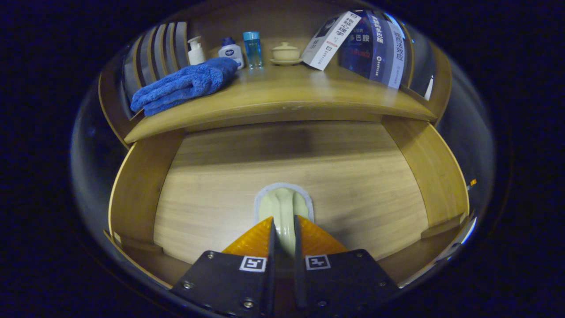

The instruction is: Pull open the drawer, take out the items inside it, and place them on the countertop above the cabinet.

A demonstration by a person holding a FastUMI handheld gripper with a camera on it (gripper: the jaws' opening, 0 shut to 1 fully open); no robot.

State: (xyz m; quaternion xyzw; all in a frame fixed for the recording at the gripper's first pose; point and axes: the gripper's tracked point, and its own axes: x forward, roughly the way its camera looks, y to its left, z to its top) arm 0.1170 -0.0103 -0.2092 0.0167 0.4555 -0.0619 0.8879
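In the open drawer (145,185), a pale cream spoon-like piece with a grey-edged bowl (284,205) lies mid-floor, its handle pinched between the nearly closed fingers (283,229). Bare wood surrounds it out to the side walls. On the bench (282,99) above, a blue towel (185,84) lies far left.

The tongs (282,229) cover the near end of the pale spoon-like piece (282,207), so its full shape can't be told. The blue towel (183,86) hides the worktop (282,97) corner beneath it. Books (375,44) run off behind the cabinet side, covers too warped to make out.
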